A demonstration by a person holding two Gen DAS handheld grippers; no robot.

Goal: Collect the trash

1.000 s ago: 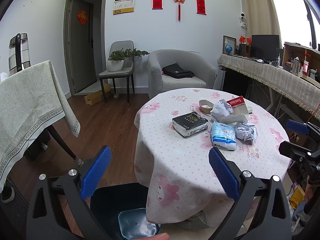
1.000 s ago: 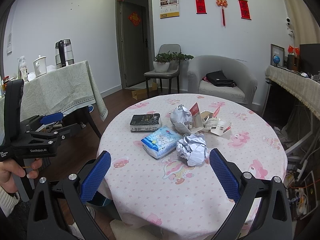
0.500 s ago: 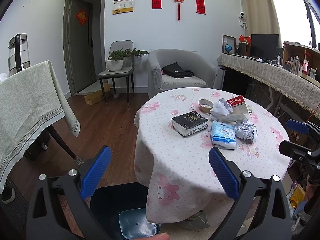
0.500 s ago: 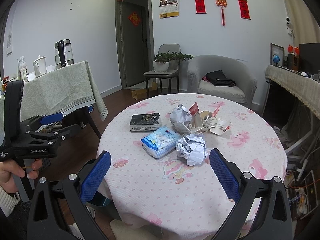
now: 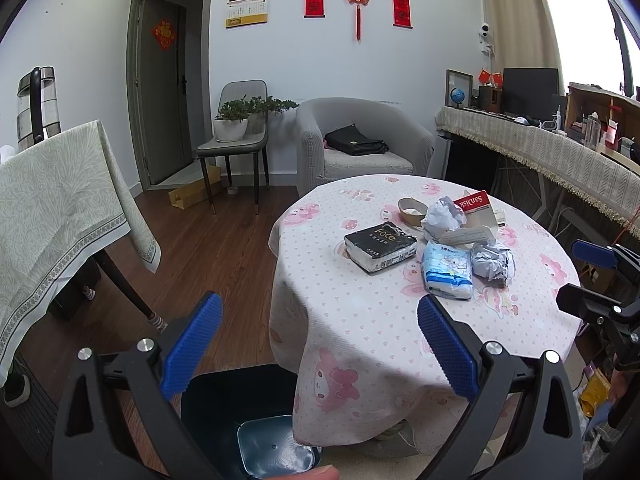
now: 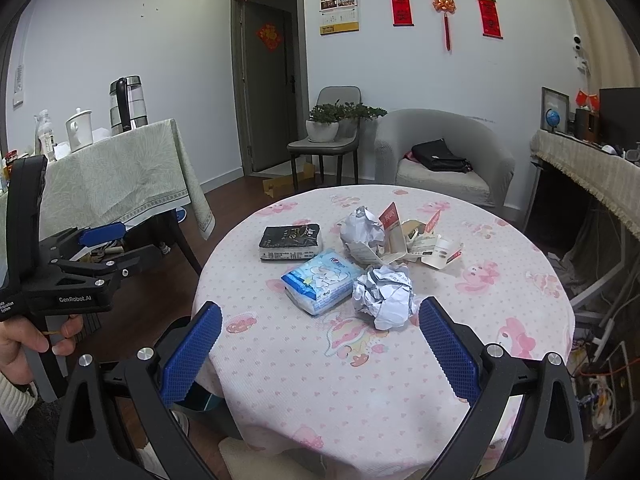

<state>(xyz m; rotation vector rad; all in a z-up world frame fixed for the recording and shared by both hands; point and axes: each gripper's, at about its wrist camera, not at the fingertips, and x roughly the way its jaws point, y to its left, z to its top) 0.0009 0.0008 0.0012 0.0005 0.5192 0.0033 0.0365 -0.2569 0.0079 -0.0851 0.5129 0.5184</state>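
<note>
Both grippers, left gripper (image 5: 318,344) and right gripper (image 6: 320,346), wide open, empty. Crumpled paper ball (image 6: 384,294) near, blue tissue pack (image 6: 322,280) left, dark bin (image 5: 236,408) below round table (image 6: 400,380).

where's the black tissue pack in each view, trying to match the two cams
Left wrist view: the black tissue pack lies right of centre on the round table, left of the blue tissue pack.
Right wrist view: the black tissue pack lies just left of centre, behind and left of the blue tissue pack.
Shared landmark: the grey armchair with a black bag on its seat, beyond the table.
</note>
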